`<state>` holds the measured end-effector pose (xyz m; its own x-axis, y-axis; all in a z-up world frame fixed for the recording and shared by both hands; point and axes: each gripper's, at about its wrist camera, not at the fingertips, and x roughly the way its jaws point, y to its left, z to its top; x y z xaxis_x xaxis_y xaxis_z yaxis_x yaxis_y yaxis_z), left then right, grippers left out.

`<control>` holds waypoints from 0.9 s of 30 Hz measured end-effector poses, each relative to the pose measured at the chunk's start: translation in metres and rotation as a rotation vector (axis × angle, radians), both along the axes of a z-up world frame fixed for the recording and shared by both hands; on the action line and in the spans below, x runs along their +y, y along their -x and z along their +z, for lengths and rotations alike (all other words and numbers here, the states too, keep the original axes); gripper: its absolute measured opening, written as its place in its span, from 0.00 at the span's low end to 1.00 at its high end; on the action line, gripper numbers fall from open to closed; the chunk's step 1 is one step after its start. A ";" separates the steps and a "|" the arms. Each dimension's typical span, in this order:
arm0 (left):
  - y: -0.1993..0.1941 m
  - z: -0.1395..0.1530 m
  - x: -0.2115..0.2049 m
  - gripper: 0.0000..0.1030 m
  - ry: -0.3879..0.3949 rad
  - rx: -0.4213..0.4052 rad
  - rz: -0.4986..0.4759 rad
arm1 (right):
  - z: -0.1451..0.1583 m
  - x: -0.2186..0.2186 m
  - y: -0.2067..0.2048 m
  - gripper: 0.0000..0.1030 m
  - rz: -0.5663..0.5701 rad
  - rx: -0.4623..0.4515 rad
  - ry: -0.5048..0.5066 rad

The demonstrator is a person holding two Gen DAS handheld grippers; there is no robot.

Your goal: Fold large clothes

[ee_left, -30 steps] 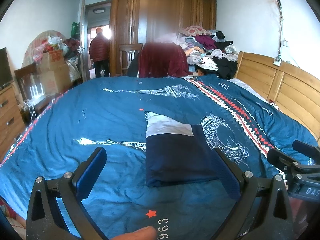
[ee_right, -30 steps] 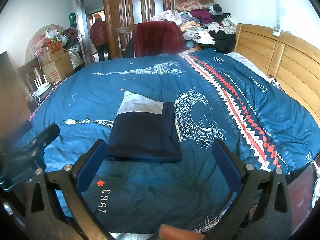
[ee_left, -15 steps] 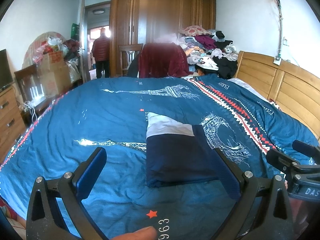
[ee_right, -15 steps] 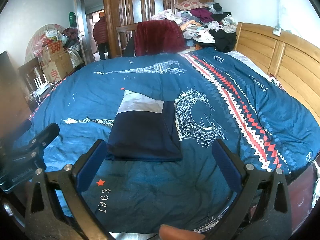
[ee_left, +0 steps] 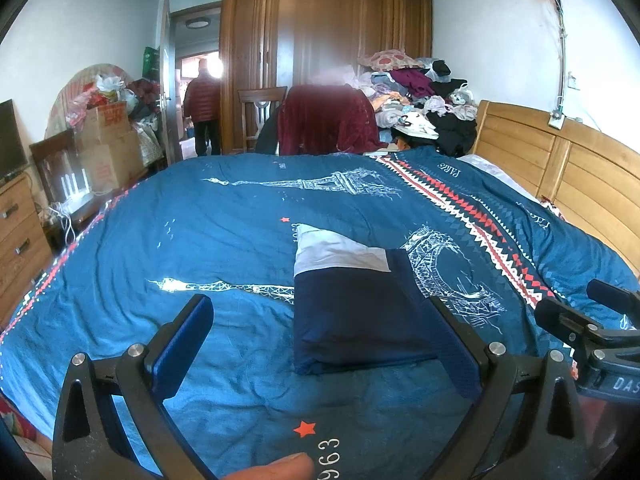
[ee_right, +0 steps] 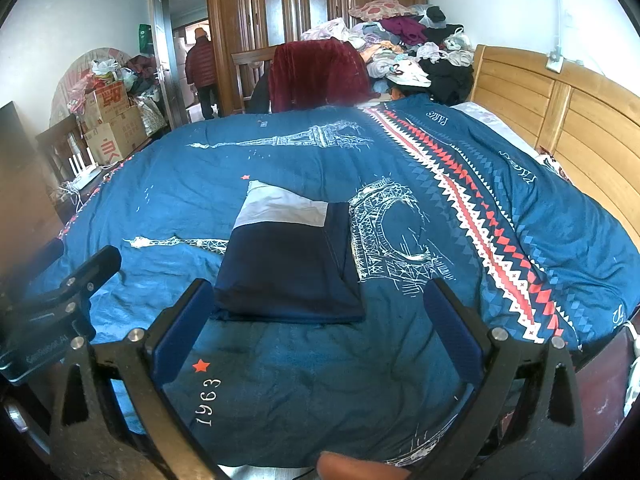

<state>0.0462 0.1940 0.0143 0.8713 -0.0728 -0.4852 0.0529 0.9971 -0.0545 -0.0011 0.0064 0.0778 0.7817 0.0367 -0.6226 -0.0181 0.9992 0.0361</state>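
The folded garment (ee_left: 352,312), dark navy with a pale grey band at its far end, lies flat on the blue printed bedspread (ee_left: 200,216) of the bed. The left gripper (ee_left: 320,340) hangs above the bedspread with its jaws spread wide and empty; the garment sits ahead of them, toward the right jaw, whose blue pad overlaps its near right corner in that view. The right gripper (ee_right: 316,328) also has its jaws wide and empty; the garment (ee_right: 288,264) lies just beyond them, nearer the left jaw. Neither gripper touches it. A heap of clothes (ee_right: 404,44) is piled beyond the bed.
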 end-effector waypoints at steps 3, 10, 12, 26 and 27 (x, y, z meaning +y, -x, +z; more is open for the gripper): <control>0.000 0.000 0.000 1.00 0.000 0.001 0.000 | 0.001 0.000 -0.001 1.00 0.002 0.000 -0.001; -0.002 -0.001 0.001 1.00 -0.002 0.004 0.002 | 0.001 0.001 -0.003 1.00 0.011 -0.006 0.004; -0.002 -0.001 0.001 1.00 -0.001 0.003 0.003 | 0.001 0.002 -0.004 1.00 0.015 -0.006 0.003; -0.006 -0.010 0.007 1.00 -0.003 0.012 0.012 | 0.003 0.004 -0.007 1.00 0.025 -0.004 0.005; -0.006 -0.010 0.007 1.00 -0.003 0.013 0.012 | 0.003 0.003 -0.006 1.00 0.024 -0.004 0.005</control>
